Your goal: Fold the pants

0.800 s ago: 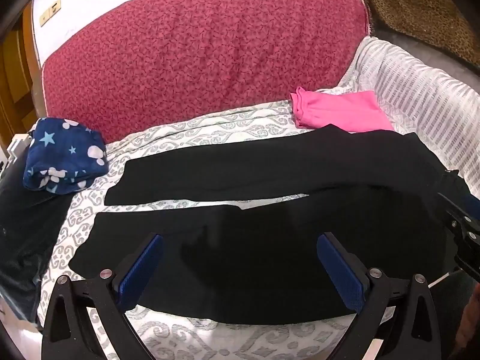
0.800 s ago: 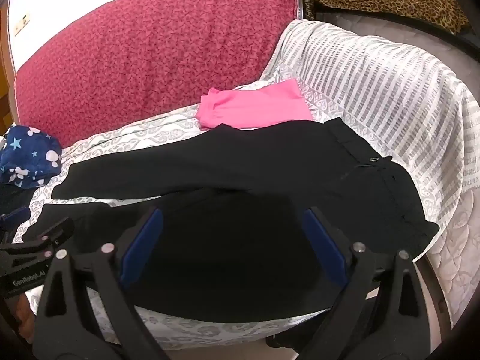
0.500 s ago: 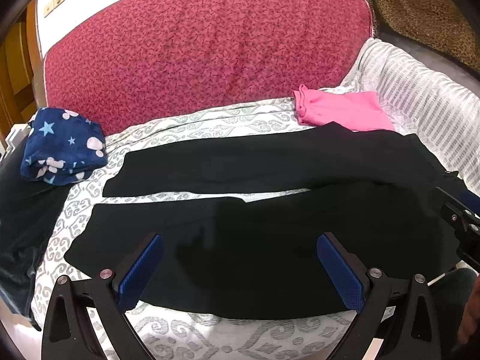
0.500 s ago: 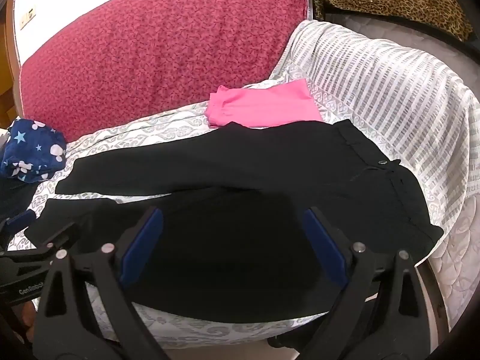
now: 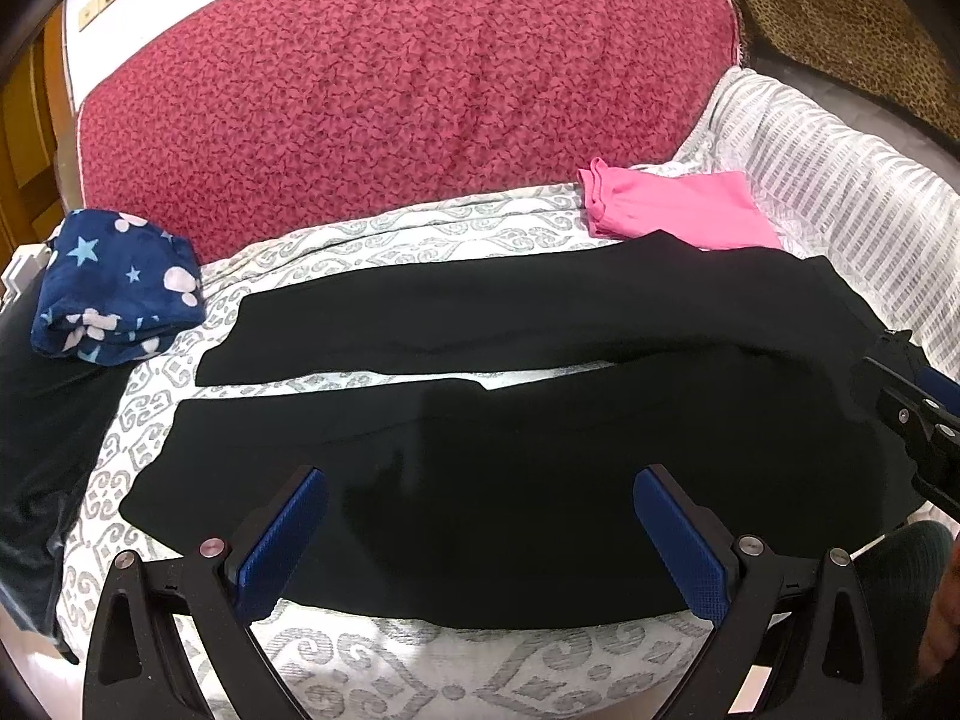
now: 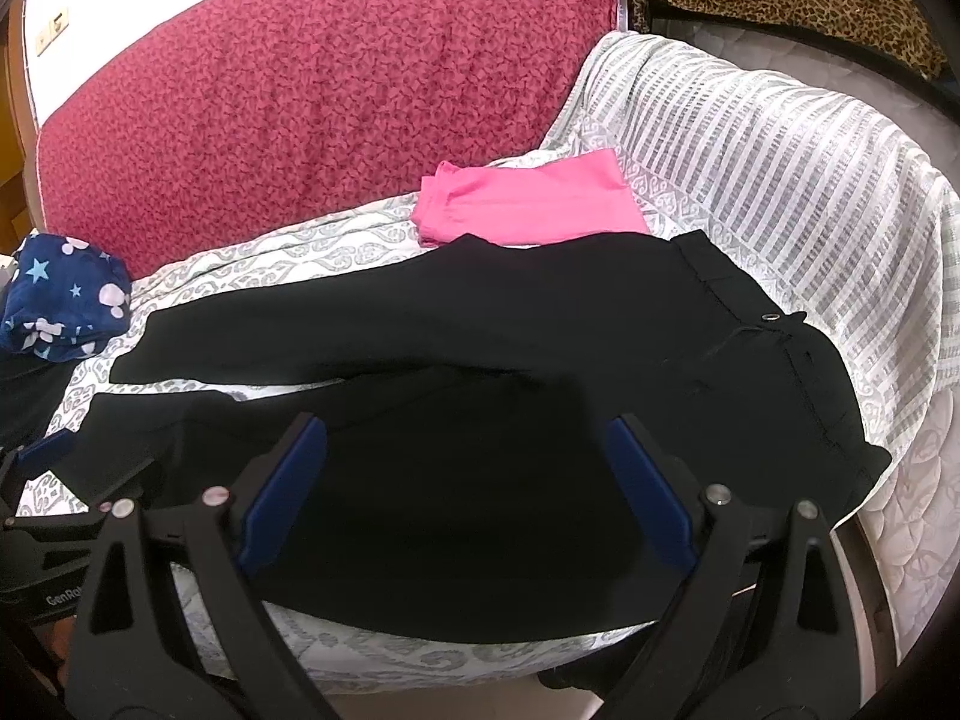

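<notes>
Both cameras have drawn back a little since the earlier frames, so more of the patterned bedsheet [image 5: 372, 228] shows below the black pants [image 5: 540, 324]; the garment itself lies as it did.

Taking the pants as the landmark and reading left to right: beyond their hem end sits a folded navy star-print blanket [image 5: 114, 291]. The two hems lie side by side, a thin strip of sheet showing between the legs. The long axis runs left to right across the bed, legs spread flat. At the far edge of the hip, touching it, is a pink garment [image 5: 672, 210]. The waistband [image 6: 780, 348], with its button, ends the pants on the right.

The left gripper [image 5: 480, 540] hovers over the near leg toward the hem half, jaws wide, holding nothing. The right gripper [image 6: 468, 486] hovers over the near leg toward the hip, jaws likewise wide and empty, and is the nearer one to the waistband.

Probably the near leg gets lifted over the far one, folding across the short axis.
</notes>
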Action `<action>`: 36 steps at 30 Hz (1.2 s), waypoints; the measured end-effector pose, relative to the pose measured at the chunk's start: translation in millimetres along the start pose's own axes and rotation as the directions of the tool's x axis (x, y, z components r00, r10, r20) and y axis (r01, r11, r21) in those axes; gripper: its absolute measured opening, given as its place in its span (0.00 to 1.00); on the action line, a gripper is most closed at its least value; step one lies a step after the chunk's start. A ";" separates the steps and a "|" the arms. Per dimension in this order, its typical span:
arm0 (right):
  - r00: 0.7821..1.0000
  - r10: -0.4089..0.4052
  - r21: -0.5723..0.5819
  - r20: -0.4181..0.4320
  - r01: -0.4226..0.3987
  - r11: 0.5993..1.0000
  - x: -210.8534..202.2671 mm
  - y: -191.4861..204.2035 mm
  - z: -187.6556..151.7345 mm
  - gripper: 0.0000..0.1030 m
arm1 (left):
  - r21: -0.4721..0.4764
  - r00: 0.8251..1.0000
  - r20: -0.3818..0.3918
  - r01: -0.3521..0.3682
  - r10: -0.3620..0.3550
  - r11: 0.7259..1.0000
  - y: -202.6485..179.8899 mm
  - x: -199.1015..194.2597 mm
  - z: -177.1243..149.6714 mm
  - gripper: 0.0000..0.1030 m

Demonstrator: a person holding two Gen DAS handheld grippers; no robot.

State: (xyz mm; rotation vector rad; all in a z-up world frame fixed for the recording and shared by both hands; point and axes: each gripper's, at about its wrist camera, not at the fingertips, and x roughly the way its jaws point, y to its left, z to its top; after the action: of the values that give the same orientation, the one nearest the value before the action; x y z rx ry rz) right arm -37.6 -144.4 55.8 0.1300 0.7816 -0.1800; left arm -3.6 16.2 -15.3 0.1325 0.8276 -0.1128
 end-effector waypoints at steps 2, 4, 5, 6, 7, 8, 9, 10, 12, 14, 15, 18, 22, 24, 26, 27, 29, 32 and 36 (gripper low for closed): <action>1.000 0.001 -0.001 0.001 -0.001 1.000 -0.4 0.7 0.3 0.92 | 0.000 1.000 0.000 -0.002 0.002 1.000 -0.3 -0.3 -0.5 1.00; 1.000 0.002 -0.002 0.000 -0.002 1.000 -0.6 1.0 1.0 0.92 | 0.001 1.000 0.003 -0.003 0.003 1.000 -0.3 -1.1 -0.9 1.00; 1.000 0.004 -0.002 0.000 -0.004 1.000 -0.7 1.0 1.0 0.92 | 0.002 1.000 0.004 -0.003 0.003 1.000 -0.5 -1.6 -1.1 1.00; 1.000 0.005 -0.002 0.000 -0.005 1.000 -0.9 1.1 0.9 0.92 | 0.003 1.000 0.005 -0.004 0.004 1.000 -0.5 -1.6 -0.8 1.00; 1.000 0.006 -0.002 -0.001 -0.006 1.000 -1.3 2.1 0.5 0.92 | 0.004 1.000 0.005 -0.004 0.004 1.000 -0.3 -1.8 -0.9 1.00; 1.000 0.006 -0.002 -0.002 -0.006 1.000 -1.5 2.4 0.4 0.92 | 0.006 1.000 0.006 -0.005 0.005 1.000 -0.5 -2.0 -0.8 1.00; 1.000 0.007 -0.002 -0.003 -0.007 1.000 -1.8 2.4 0.4 0.92 | 0.006 1.000 0.007 -0.005 0.005 1.000 -0.1 -2.2 -1.1 1.00; 1.000 0.008 -0.002 -0.004 -0.008 1.000 -1.9 3.1 0.7 0.92 | 0.006 1.000 0.008 -0.004 0.004 1.000 -0.1 -2.5 -1.2 1.00; 1.000 0.007 -0.001 -0.003 -0.007 1.000 -2.4 2.7 0.9 0.92 | 0.007 1.000 0.009 -0.004 0.004 1.000 -0.1 -2.7 -2.3 1.00; 1.000 0.007 0.000 -0.005 -0.007 1.000 -2.3 2.8 1.0 0.92 | 0.009 1.000 0.007 -0.004 0.004 1.000 -0.4 -2.7 -3.0 1.00; 1.000 0.007 0.002 -0.006 -0.007 1.000 -2.3 3.0 0.7 0.92 | 0.010 1.000 0.007 -0.004 0.004 1.000 -0.8 -2.9 -3.0 1.00; 1.000 0.009 0.007 -0.011 -0.009 1.000 -2.5 1.5 0.3 0.92 | 0.010 1.000 0.007 -0.005 0.005 1.000 -0.7 -3.1 -3.5 1.00; 1.000 0.010 0.012 -0.009 -0.009 1.000 -3.3 0.5 -0.1 0.92 | 0.013 1.000 0.006 -0.005 0.005 1.000 -0.7 -3.3 -4.2 1.00; 1.000 0.009 0.011 -0.008 -0.009 1.000 -3.7 -0.4 -0.3 0.92 | 0.015 1.000 0.006 -0.004 0.004 1.000 -0.9 -3.6 -4.2 1.00; 1.000 0.010 0.012 -0.008 -0.010 1.000 -4.0 0.1 -0.4 0.92 | 0.018 1.000 0.006 -0.004 0.004 1.000 -1.5 -3.9 -4.4 1.00; 1.000 0.010 0.012 -0.009 -0.010 1.000 -4.2 0.1 -0.4 0.92 | 0.019 1.000 0.007 -0.004 0.004 1.000 -2.1 -4.3 -4.3 1.00; 1.000 0.009 0.012 -0.007 -0.009 1.000 -4.5 0.2 -0.4 0.92 | 0.023 1.000 0.009 -0.004 0.004 1.000 -2.4 -4.8 -4.5 1.00; 1.000 0.009 0.013 -0.008 -0.008 1.000 -4.1 0.0 -0.4 0.92 | 0.025 1.000 0.009 -0.005 0.004 1.000 -3.5 -5.1 -3.6 1.00; 1.000 0.008 0.012 -0.006 -0.008 1.000 -5.0 0.0 -0.5 0.92 | 0.023 1.000 0.010 -0.006 0.005 1.000 -3.6 -5.3 -3.6 1.00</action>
State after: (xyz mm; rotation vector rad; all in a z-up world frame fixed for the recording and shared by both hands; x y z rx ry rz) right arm -41.5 -143.7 58.9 0.1448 0.7865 -0.1765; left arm -10.3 13.4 -14.0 0.1561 0.8165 -0.1179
